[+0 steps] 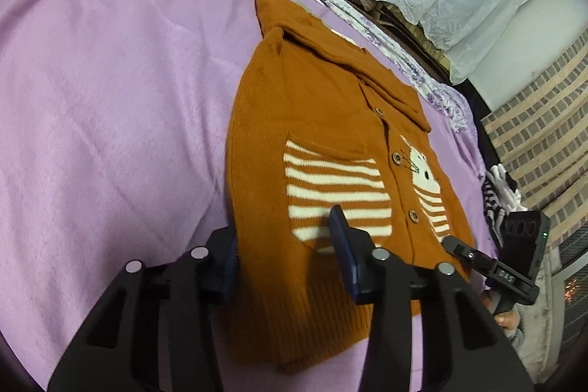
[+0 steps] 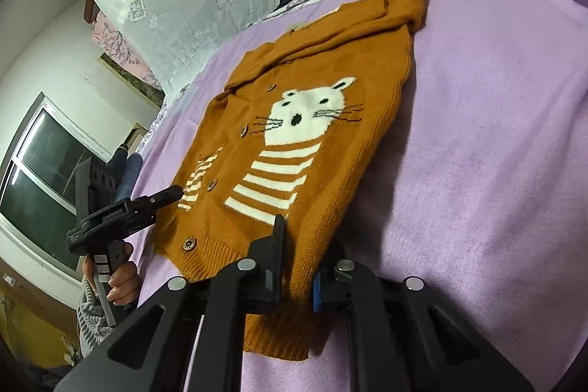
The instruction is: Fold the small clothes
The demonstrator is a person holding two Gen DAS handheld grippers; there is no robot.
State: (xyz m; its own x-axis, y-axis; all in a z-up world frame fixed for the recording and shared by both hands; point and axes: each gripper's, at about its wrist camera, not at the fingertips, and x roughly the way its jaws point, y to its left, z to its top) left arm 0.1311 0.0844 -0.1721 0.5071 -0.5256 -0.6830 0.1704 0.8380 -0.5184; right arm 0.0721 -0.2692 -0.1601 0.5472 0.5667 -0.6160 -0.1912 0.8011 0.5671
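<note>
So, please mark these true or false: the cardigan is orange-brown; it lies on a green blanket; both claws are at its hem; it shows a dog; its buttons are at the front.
1. The cardigan is orange-brown. True.
2. It lies on a green blanket. False: the blanket is lilac.
3. The left claw and right claw are both at its hem. True.
4. It shows a dog. False: a white cat.
5. Its buttons are at the front. True.

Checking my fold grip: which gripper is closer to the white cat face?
Right. Right gripper grips the cardigan hem below the cat face; left gripper sits across the button row.
</note>
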